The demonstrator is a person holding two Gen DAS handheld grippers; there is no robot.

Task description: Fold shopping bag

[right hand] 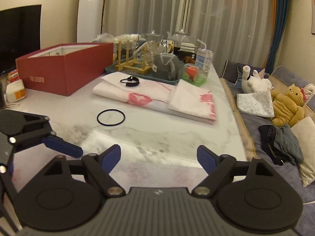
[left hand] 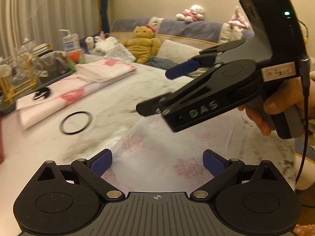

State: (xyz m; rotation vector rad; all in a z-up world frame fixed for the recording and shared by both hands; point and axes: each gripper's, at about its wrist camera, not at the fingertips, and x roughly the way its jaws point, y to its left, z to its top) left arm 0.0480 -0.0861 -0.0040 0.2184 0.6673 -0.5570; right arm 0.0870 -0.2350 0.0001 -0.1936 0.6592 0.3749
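The jaws of the left gripper (left hand: 157,162) stand wide apart and hold nothing. The jaws of the right gripper (right hand: 159,158) stand wide apart too, also with nothing in them. Both hang just above the shopping bag (left hand: 167,153), which lies flat on the worktop (right hand: 177,135) right under them.

The bag is thin and white, with faint pink prints on it. It looks very light and floppy, so it will likely bend and slide about on the smooth marble-look top. A good place to take hold is likely an edge or a corner, one for each gripper, since the flat middle gives nothing to pinch. Whether it is already folded once or still needs a fold, the views do not tell.

Farther out, a black ring (right hand: 111,117) lies near the bag's far edge and could get in the way if the bag slides. Behind it lie folded pink and white cloths (right hand: 157,100) with a small black band (right hand: 130,82) on top. A red box (right hand: 65,66) and a tray of glass pots (right hand: 149,59) stand well apart at the back. A sofa with soft toys (right hand: 285,102) sits off the side.
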